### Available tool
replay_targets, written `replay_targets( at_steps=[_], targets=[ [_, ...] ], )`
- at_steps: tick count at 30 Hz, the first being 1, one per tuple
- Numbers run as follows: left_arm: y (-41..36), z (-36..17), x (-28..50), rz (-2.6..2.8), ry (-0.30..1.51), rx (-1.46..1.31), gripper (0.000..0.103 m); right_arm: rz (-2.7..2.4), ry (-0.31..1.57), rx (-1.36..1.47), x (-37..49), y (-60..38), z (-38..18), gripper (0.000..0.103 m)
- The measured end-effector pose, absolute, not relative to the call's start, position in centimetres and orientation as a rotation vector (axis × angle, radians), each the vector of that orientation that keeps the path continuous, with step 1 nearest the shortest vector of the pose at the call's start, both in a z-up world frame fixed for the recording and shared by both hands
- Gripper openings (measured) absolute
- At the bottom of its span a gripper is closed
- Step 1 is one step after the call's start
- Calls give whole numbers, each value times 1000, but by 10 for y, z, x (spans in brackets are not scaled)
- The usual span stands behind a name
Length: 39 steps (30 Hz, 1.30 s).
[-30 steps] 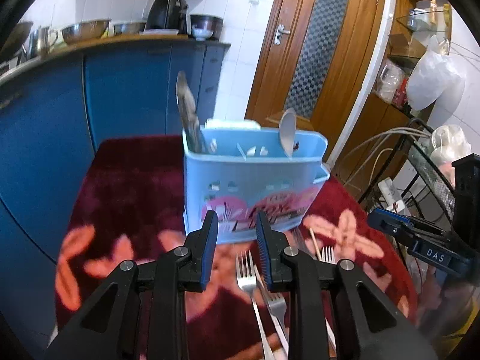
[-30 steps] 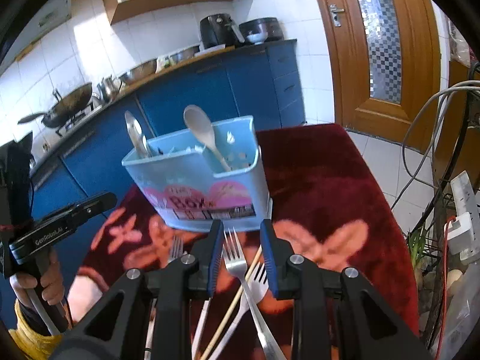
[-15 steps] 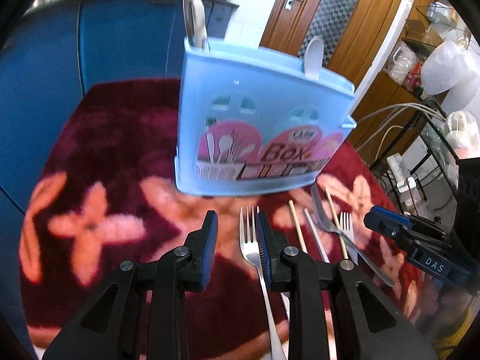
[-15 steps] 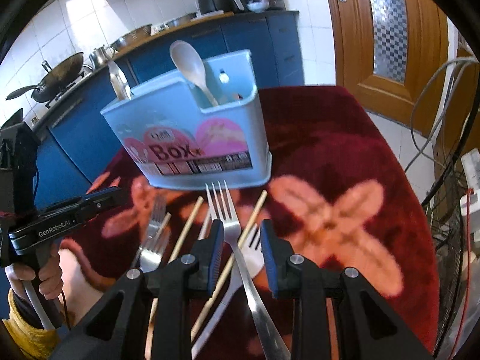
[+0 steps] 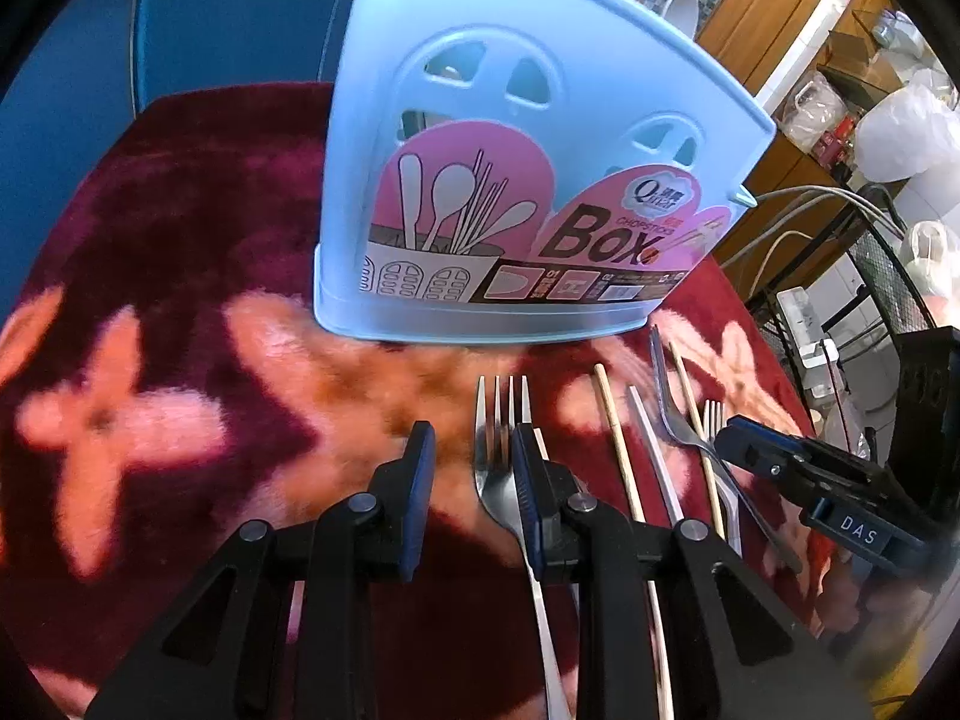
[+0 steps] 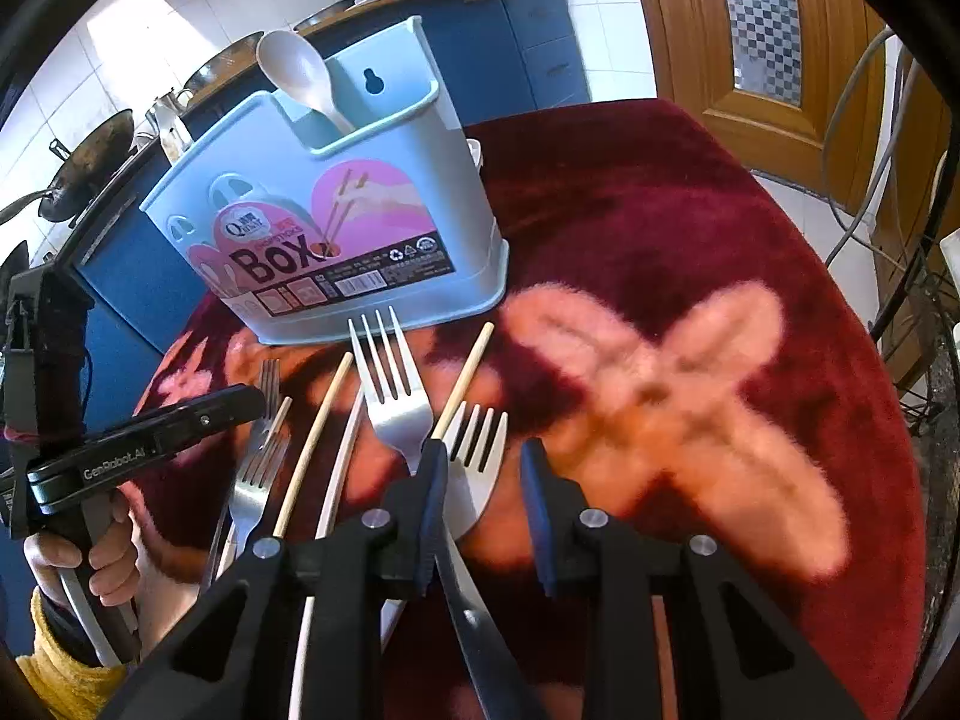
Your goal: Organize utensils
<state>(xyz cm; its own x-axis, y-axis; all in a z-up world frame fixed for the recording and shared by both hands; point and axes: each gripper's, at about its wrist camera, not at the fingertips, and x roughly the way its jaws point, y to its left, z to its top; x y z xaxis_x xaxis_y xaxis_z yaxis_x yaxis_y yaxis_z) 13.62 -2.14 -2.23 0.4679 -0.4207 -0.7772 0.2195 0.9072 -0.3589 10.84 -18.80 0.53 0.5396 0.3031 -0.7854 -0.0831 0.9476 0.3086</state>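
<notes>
A light blue utensil box [image 5: 528, 180] stands on the dark red flowered cloth [image 5: 180, 276]; it also shows in the right wrist view [image 6: 342, 228] with a white spoon [image 6: 300, 81] standing in it. Forks and chopsticks lie on the cloth in front of it. My left gripper [image 5: 471, 468] is open low over the cloth, with a steel fork [image 5: 501, 450] lying between its fingers, against the right one. My right gripper [image 6: 483, 492] is open over a white fork [image 6: 474, 456], with a big steel fork [image 6: 393, 390] by its left finger.
Wooden chopsticks [image 6: 318, 426] and another fork [image 6: 258, 462] lie left of the right gripper. Blue kitchen cabinets [image 5: 228, 18] stand behind the table. A wooden door [image 6: 774, 30] and cables [image 6: 864, 138] are on the right. A wire rack [image 5: 882, 276] stands by the table's right edge.
Both grippers have dropped lower and closer to the utensils on the cloth. The box now looms larger in both views. Both stay open.
</notes>
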Motion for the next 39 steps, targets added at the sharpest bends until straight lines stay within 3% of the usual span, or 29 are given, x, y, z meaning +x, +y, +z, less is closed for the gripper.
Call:
replay_targets(
  at_steps=[10, 18, 21, 23, 30, 31, 39],
  targets=[
    [-26, -30, 148, -463, 998, -281, 26, 259, 969, 277, 115, -190, 0, 29],
    [-27, -30, 151, -527, 1006, -325, 26, 259, 941, 273, 112, -190, 2, 11],
    [-31, -31, 153, -527, 1006, -321, 26, 260, 928, 284, 111, -191, 4, 9],
    [-34, -31, 153, -507, 1004, -303, 19, 256, 922, 296, 111, -191, 5, 9],
    [-27, -22, 141, -414, 962, -268, 17, 198, 870, 292, 102, -200, 16, 5],
    [-25, -20, 138, -400, 950, -263, 1, 191, 863, 290, 101, -203, 18, 5],
    [-22, -13, 123, -411, 946, -232, 0, 170, 818, 311, 95, -212, 27, 5]
  ],
)
